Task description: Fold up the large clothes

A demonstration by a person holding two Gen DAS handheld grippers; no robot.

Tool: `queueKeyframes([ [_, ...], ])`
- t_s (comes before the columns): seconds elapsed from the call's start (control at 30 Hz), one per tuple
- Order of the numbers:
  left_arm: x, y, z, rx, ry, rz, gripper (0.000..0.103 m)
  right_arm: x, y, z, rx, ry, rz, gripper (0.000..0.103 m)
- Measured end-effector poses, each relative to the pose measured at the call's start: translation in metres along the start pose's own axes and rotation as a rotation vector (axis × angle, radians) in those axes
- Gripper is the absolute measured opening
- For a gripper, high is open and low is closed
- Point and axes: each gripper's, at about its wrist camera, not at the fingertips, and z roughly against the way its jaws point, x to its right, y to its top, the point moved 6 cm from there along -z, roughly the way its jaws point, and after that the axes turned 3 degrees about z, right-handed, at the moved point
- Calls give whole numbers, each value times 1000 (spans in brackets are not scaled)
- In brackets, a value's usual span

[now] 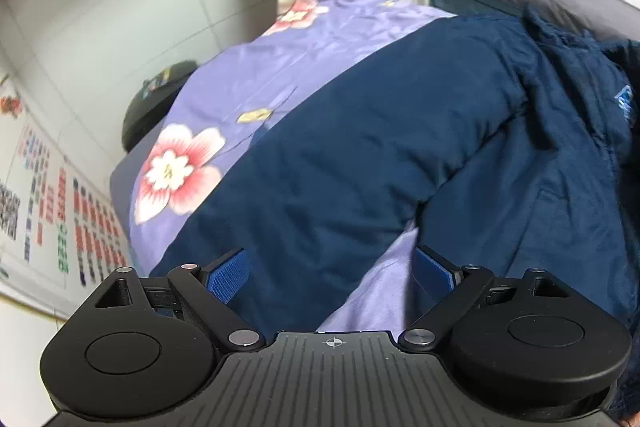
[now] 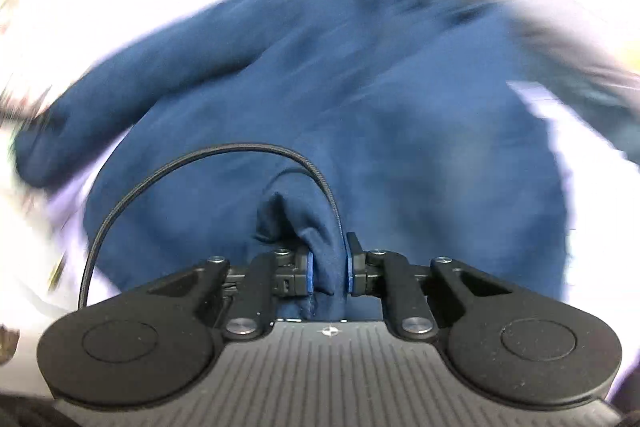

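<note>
Floral-sheeted bed — navy jacket atop

Evenly and softly lit in the left wrist view, sharp at centre, wall tiles bowed by fisheye, corners vignetted dark. Heavily motion-smeared in the right wrist view, navy jacket streaked, upper-left background blown out white; only the right gripper crisp.

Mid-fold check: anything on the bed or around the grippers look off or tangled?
One thing: a black cable loops across the right gripper and runs down beside the jacket fold pinched in its jaws; it could snag. The left gripper is open over the sleeve. Right view is blurred.
</note>
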Motion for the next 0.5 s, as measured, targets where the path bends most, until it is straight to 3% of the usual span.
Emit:
queueKeyframes([
  [0.13,20,6,1,15,-38,-24,103,163,-5,54,77,-373,-321,20],
  [0.2,30,6,-1,7,-62,-30,103,232,-23,80,87,-596,-483,40],
  [0.23,35,6,-3,0,-72,-29,103,254,-33,90,70,-664,-537,64],
  [0.27,39,6,-4,-6,-84,-26,103,270,-42,98,56,-710,-577,76],
  [0.37,49,3,-6,-18,-111,-15,103,278,-73,115,49,-732,-621,96],
  [0.5,51,-7,-13,-42,-96,-4,103,228,-99,90,-23,-585,-501,98],
])
